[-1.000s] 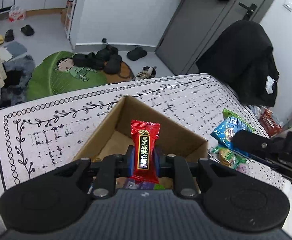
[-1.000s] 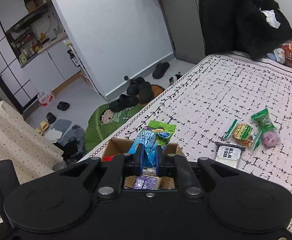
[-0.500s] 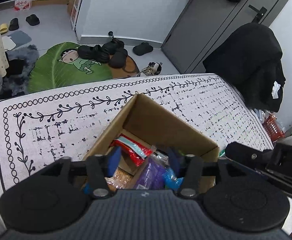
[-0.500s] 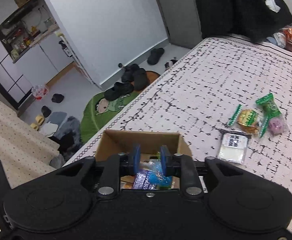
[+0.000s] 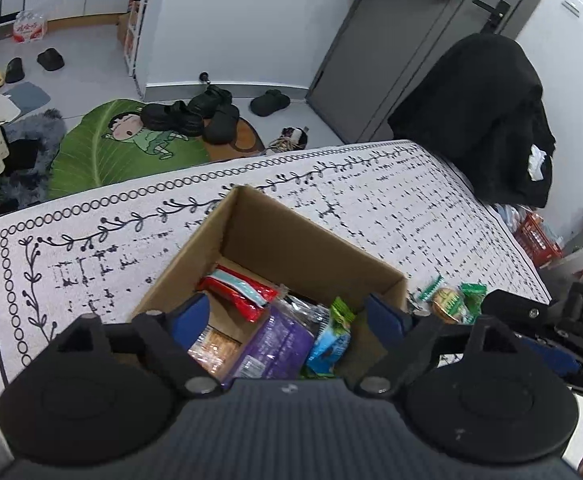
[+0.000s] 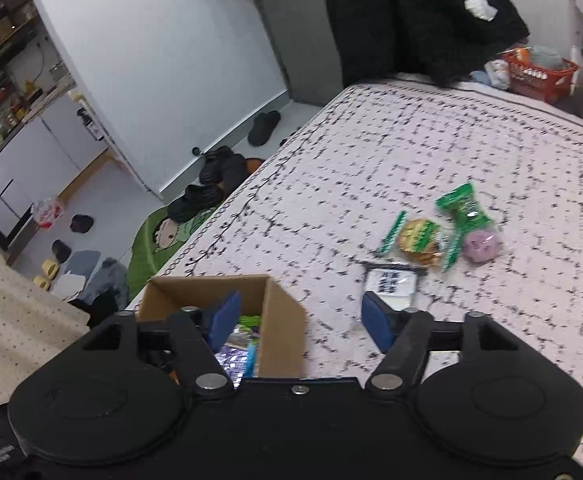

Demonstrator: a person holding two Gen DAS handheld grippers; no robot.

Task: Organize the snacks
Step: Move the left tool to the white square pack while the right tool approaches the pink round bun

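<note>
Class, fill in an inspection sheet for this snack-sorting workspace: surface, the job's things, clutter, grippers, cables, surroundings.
Surface: white patterned cloth over the table.
Job's things: cardboard box holding a red packet, a purple packet and a blue-green packet; on the cloth, a biscuit packet, a green-wrapped pink sweet and a white packet.
Clutter: nothing seen.
Grippers: left gripper over the box, jaws opening, nothing between them; right gripper beside the box, jaws opening, empty.
Cables: nothing seen.
Surroundings: black coat, grey door, green floor mat, black shoes, red basket.
</note>
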